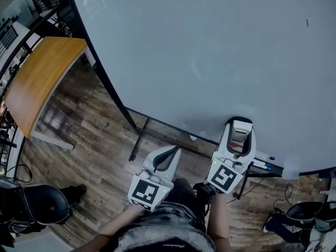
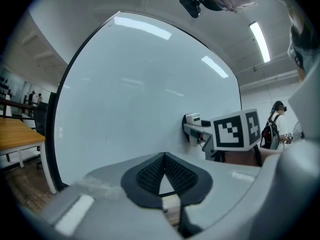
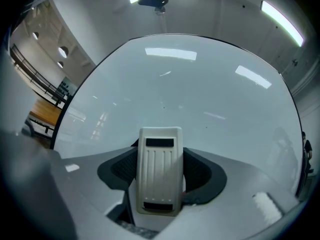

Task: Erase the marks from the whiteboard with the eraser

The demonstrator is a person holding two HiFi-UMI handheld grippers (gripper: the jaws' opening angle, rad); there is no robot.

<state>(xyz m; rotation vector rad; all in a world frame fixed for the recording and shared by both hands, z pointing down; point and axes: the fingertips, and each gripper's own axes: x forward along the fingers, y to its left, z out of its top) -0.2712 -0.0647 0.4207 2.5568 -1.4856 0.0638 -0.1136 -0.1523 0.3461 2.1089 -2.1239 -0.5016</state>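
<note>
The eraser (image 3: 160,171) is being clamped upright between the jaws of the right gripper (image 1: 240,140). The jaws are being held apart by its width and are pressing on its two long sides. It is being shown as an off-white plastic block with rounded corners. Its back is being crossed lengthwise by shallow grooves, with a dark rectangular recess near the far end and a narrower dark slot near the near end. In the head view it is being held at the lower right part of the whiteboard (image 1: 210,51), just above the board's bottom edge. Whether its face is touching the surface cannot be told for certain. The board is being seen as nearly clean, with one short dark mark (image 1: 307,22) far up at the right, well apart from the eraser. The left gripper (image 2: 163,158) is being held to the left of the right one, below the board's edge. Its jaws are being held together at the tips with nothing between them. A wooden table (image 1: 42,77) is being seen at the far left, above the plank floor (image 1: 89,125).
</note>
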